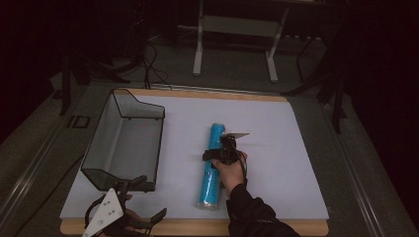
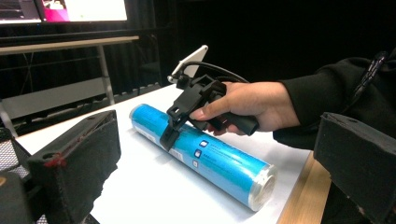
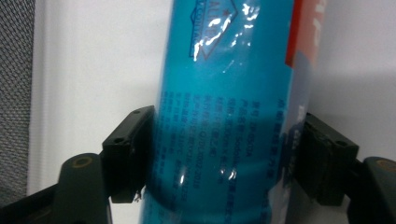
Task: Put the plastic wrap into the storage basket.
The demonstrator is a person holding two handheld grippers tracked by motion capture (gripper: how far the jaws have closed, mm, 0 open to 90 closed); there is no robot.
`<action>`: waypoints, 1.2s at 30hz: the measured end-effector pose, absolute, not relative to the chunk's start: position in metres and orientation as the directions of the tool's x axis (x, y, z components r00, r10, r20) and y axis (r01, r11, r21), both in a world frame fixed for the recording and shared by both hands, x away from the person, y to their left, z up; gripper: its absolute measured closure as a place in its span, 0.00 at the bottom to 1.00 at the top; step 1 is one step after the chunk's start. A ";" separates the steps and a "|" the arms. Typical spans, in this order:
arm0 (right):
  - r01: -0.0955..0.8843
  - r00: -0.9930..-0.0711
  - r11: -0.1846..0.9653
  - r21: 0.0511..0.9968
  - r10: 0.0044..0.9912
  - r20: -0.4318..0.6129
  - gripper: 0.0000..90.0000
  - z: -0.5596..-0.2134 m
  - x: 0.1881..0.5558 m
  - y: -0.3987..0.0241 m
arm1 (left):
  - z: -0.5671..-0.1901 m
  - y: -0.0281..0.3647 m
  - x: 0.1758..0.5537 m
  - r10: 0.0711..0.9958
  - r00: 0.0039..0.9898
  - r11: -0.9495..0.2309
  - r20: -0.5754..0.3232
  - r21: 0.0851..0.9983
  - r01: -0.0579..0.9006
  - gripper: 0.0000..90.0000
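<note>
My right gripper (image 1: 217, 153) is pinching its jaws tight around the blue cylindrical package (image 1: 212, 168), lying lengthwise mid-tabletop (image 1: 276, 148), white space either side. My left gripper (image 1: 129, 207) is hovering, jaws wide and holding nothing, at the near edge beside the black mesh tray (image 1: 123, 143).

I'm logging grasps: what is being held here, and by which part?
The right tongs clamp the blue tube across its middle; the left tongs hold nothing.
</note>
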State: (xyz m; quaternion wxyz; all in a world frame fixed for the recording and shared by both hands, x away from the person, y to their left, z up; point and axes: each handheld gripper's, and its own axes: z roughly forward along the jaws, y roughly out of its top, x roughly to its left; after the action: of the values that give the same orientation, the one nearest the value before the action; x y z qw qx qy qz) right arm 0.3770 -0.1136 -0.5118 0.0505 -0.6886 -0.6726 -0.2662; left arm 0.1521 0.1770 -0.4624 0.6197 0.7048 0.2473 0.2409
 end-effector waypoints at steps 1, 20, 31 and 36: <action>0.954 -0.026 -0.113 0.276 0.890 0.455 0.33 -0.512 0.377 -0.116 | -0.462 0.177 0.152 0.648 0.761 -0.110 0.034 0.993 0.050 0.02; 0.929 -0.117 -0.105 0.356 0.827 0.549 0.35 -0.490 0.379 -0.122 | -0.463 0.177 0.153 0.649 0.760 -0.109 0.036 0.993 0.046 0.02; 0.902 -0.299 0.024 0.431 0.757 0.582 0.35 -0.463 0.379 -0.108 | -0.463 0.177 0.153 0.651 0.758 -0.111 0.039 0.993 0.045 0.02; 0.880 -0.367 0.058 0.471 0.713 0.597 0.35 -0.450 0.378 -0.101 | -0.463 0.178 0.152 0.654 0.756 -0.111 0.039 0.993 0.044 0.02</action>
State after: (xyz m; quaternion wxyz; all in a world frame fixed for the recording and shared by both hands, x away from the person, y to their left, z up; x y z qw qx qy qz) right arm 0.3784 -0.1015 -0.4499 0.1027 -0.5531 -0.7202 -0.4060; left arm 0.1521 0.1775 -0.4629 0.6189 0.7034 0.2482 0.2462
